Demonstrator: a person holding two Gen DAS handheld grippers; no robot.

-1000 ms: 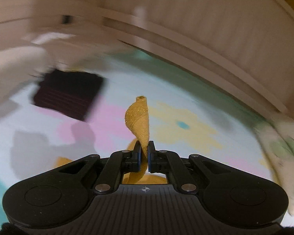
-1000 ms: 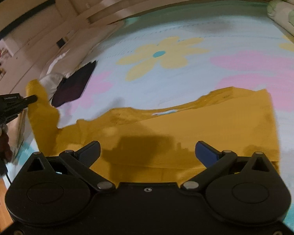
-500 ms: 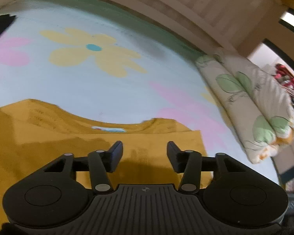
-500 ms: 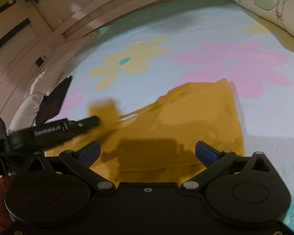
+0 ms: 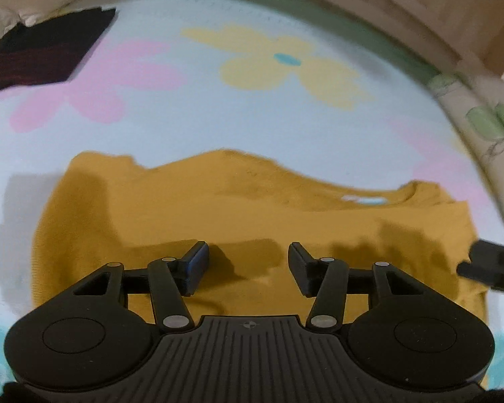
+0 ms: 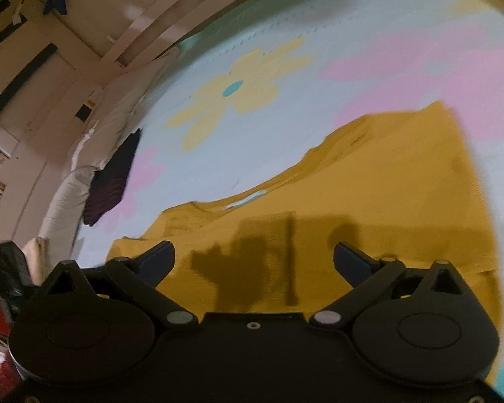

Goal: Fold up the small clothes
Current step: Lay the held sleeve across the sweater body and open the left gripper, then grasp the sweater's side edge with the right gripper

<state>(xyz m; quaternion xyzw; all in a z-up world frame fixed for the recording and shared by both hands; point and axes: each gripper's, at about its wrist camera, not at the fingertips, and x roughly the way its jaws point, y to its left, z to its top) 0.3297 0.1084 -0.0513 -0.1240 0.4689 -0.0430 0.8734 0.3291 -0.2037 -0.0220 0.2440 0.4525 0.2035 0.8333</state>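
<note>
A mustard-yellow shirt (image 5: 191,208) lies flat on the flowered bed sheet (image 5: 184,127), its neckline with a white label (image 5: 363,199) toward the right. My left gripper (image 5: 248,258) is open and empty, just above the shirt's near part. The shirt also shows in the right wrist view (image 6: 386,194), folded with a straight right edge. My right gripper (image 6: 253,258) is open and empty above the shirt. The tip of the right gripper (image 5: 487,263) shows at the right edge of the left wrist view.
A dark folded garment (image 5: 43,50) lies at the far left of the sheet, also in the right wrist view (image 6: 114,178). A leaf-print pillow (image 5: 480,117) lies at the right. A wooden bed rail (image 5: 386,16) runs along the far side.
My left gripper let go of the yellow sleeve it held up and opened. The shirt now lies flat. Both grippers have swung over the shirt.
</note>
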